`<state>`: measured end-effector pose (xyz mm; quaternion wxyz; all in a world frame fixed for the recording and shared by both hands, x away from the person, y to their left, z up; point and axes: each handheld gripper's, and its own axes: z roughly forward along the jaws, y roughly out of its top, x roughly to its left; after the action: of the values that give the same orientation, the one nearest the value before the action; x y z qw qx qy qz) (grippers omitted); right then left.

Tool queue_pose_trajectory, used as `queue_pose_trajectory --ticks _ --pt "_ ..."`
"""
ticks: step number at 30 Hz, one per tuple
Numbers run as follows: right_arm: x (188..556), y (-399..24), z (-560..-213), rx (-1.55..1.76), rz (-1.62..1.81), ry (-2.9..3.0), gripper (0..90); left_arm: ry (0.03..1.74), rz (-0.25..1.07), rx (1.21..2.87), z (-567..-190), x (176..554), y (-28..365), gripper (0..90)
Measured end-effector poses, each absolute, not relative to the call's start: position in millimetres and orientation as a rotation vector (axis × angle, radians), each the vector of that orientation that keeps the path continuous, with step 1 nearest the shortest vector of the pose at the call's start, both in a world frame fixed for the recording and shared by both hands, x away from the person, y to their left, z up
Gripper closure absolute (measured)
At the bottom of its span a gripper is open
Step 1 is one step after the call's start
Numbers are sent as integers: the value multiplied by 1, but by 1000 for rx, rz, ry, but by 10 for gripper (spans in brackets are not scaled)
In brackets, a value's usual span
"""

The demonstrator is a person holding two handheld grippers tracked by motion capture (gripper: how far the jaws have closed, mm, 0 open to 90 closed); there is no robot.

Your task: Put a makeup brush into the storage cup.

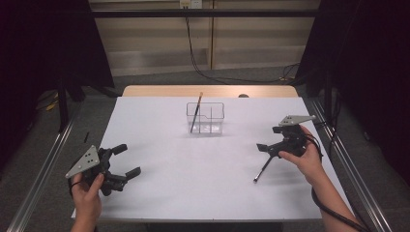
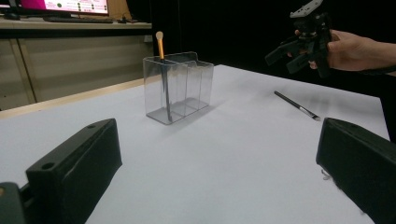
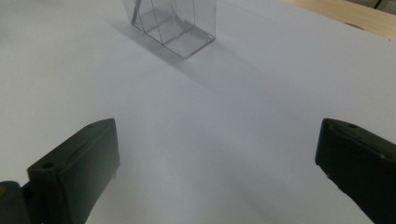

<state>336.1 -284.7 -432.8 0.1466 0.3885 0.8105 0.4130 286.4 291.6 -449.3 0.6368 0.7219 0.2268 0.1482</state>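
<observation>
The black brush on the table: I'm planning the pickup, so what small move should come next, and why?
Probably lower the right gripper onto the black brush. Its jaws stand open just above the brush, which lies loose on the table, while the clear holder already has one brush.

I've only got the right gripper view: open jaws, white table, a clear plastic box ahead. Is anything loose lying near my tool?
Observer: Yes. A thin black brush lies flat on the white table, just on the person's side of your right tool, and nothing is touching it.
Operator: Is anything in the box?
Observer: One brush with an orange upper handle leans in the left end of the clear plastic box.
Operator: What about the other hand?
Observer: The left tool is open near the table's front-left corner and holds nothing.
</observation>
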Motion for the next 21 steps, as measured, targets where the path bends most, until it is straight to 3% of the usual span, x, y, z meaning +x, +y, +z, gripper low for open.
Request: queue_pose_trajectory --ticks 21 --pt "346 -266 -441 1078 712 2716 0 524 335 1666 -450 288 291 0"
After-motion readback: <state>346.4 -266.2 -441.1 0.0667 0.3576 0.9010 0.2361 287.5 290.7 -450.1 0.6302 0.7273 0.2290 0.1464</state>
